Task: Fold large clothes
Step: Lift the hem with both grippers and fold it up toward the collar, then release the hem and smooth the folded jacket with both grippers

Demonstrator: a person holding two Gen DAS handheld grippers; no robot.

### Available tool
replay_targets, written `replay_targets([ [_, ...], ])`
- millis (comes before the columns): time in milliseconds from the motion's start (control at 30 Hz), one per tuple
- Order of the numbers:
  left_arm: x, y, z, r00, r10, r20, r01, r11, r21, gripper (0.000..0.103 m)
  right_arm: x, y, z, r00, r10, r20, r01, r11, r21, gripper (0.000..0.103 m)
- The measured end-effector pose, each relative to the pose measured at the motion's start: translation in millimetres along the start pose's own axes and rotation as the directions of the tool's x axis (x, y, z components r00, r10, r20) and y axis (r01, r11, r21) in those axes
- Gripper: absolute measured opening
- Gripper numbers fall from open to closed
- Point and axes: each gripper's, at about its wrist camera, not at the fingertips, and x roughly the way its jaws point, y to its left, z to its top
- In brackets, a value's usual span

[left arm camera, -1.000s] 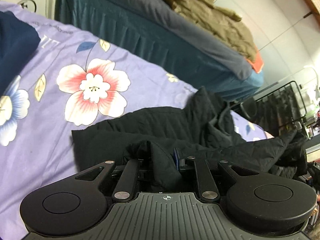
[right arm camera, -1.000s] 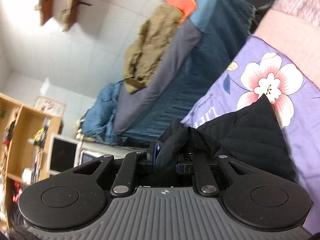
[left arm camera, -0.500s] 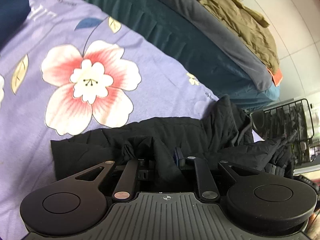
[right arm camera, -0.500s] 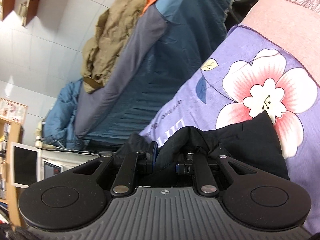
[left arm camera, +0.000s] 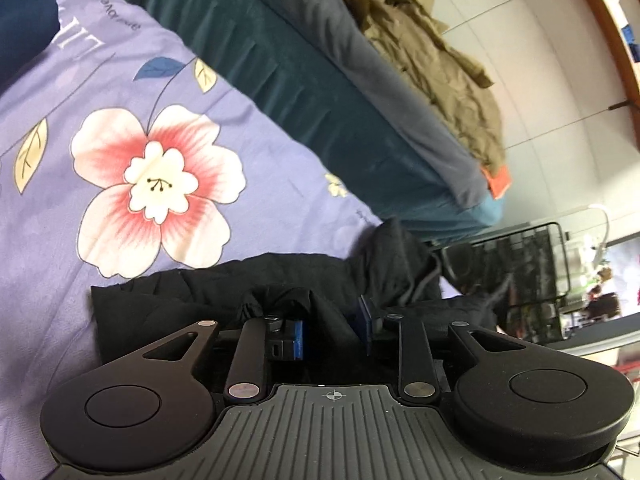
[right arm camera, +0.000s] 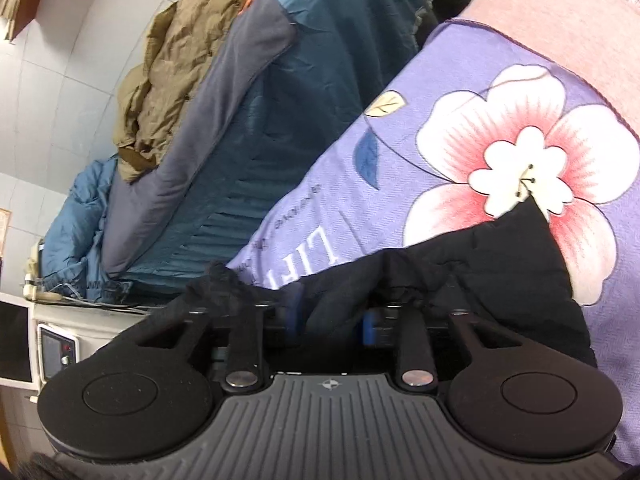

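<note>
Left wrist view: both grippers, left gripper (left arm camera: 330,330) and right gripper (right arm camera: 330,320), have just been opening, black jacket (left arm camera: 280,280) slack between the pads on the floral sheet (left arm camera: 260,128); best to back away straight, leaving the fold flat

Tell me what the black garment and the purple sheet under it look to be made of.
Black jacket: seemingly a padded synthetic, matte. It lies in soft puffy folds, and faint stitch lines show in the right wrist view. Purple sheet: probably printed woven cotton or polyester, matte. It is thin and flat, with a fine weave grain visible near the lettering.
</note>
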Motion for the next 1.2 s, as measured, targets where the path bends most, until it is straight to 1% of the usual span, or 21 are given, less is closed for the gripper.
replay_targets([
  [33,-1,1,0,1.000,-0.005,-0.003,0.005,1.000,-0.002,0.071,-3,1,2,1.000,0.023,0.002,-0.023,1.000,0.006,0.057],
  [133,-9,11,1,1.000,-0.029,0.009,0.029,0.998,-0.060,0.072,-10,0,6,0.998,0.061,0.014,-0.062,0.997,0.042,0.061],
  [200,-19,23,1,0.993,-0.097,0.062,0.106,0.981,-0.164,0.074,-13,2,6,0.998,0.062,0.013,-0.063,0.997,0.045,0.061],
  [267,-25,28,3,0.985,-0.147,0.086,0.164,0.957,-0.239,0.083,-19,8,5,0.998,0.058,0.015,-0.059,0.998,0.022,0.064],
  [300,-27,24,5,0.989,-0.129,0.076,0.143,0.966,-0.216,0.092,-21,10,6,0.997,0.069,0.018,-0.069,0.997,0.019,0.071],
  [333,-29,13,6,0.995,-0.086,0.059,0.094,0.985,-0.147,0.097,-25,9,8,0.995,0.094,0.025,-0.095,0.995,0.027,0.082],
  [367,-32,3,5,0.998,-0.042,0.056,0.046,0.996,-0.079,0.103,-29,8,10,0.991,0.126,0.041,-0.128,0.991,0.046,0.088],
  [400,-38,-4,4,0.997,-0.023,0.080,0.027,0.999,-0.040,0.103,-36,6,12,0.988,0.136,0.073,-0.140,0.988,0.059,0.094],
  [467,-56,-4,2,0.981,-0.031,0.194,0.046,0.996,-0.071,0.103,-50,9,17,0.985,0.103,0.136,-0.109,0.993,0.041,0.095],
  [533,-74,-1,-3,0.957,0.009,0.291,0.033,0.990,-0.140,0.103,-63,16,20,0.985,0.073,0.156,-0.069,0.997,-0.028,0.097],
  [567,-78,-3,-8,0.952,0.026,0.304,0.019,0.990,-0.143,0.103,-70,22,19,0.987,0.055,0.152,-0.044,0.996,-0.076,0.097],
  [600,-78,-10,-14,0.955,0.039,0.293,-0.005,0.993,-0.117,0.103,-75,28,16,0.989,0.031,0.143,-0.013,0.991,-0.130,0.098],
  [700,-66,-42,-49,0.973,0.090,0.213,-0.109,0.991,0.075,0.103,-85,48,-12,0.994,-0.018,0.112,0.055,0.937,-0.345,0.099],
  [767,-53,-69,-87,0.973,0.142,0.183,-0.185,0.952,0.245,0.103,-90,58,-44,0.994,-0.044,0.103,0.089,0.870,-0.485,0.100],
  [867,-31,-100,-157,0.966,0.185,0.178,-0.247,0.863,0.441,0.103,-96,67,-106,0.991,-0.059,0.116,0.122,0.740,-0.661,0.100],
  [933,-15,-109,-194,0.965,0.203,0.164,-0.260,0.815,0.518,0.103,-99,69,-147,0.992,-0.056,0.114,0.123,0.649,-0.751,0.100],
  [1000,8,-113,-219,0.956,0.254,0.143,-0.290,0.770,0.568,0.103,-98,69,-185,0.992,-0.062,0.112,0.127,0.560,-0.819,0.100],
  [1067,22,-116,-226,0.937,0.297,0.184,-0.346,0.721,0.600,0.103,-93,65,-210,0.991,-0.085,0.106,0.135,0.526,-0.840,0.100],
  [1100,28,-115,-223,0.931,0.299,0.207,-0.363,0.707,0.607,0.103,-90,62,-216,0.992,-0.093,0.086,0.123,0.531,-0.838,0.100],
  [1133,32,-115,-216,0.928,0.301,0.220,-0.372,0.707,0.601,0.103,-85,60,-218,0.993,-0.102,0.063,0.109,0.545,-0.832,0.100],
  [1200,45,-112,-195,0.923,0.322,0.211,-0.384,0.731,0.564,0.103,-77,59,-214,0.992,-0.120,0.046,0.106,0.562,-0.820,0.100],
])
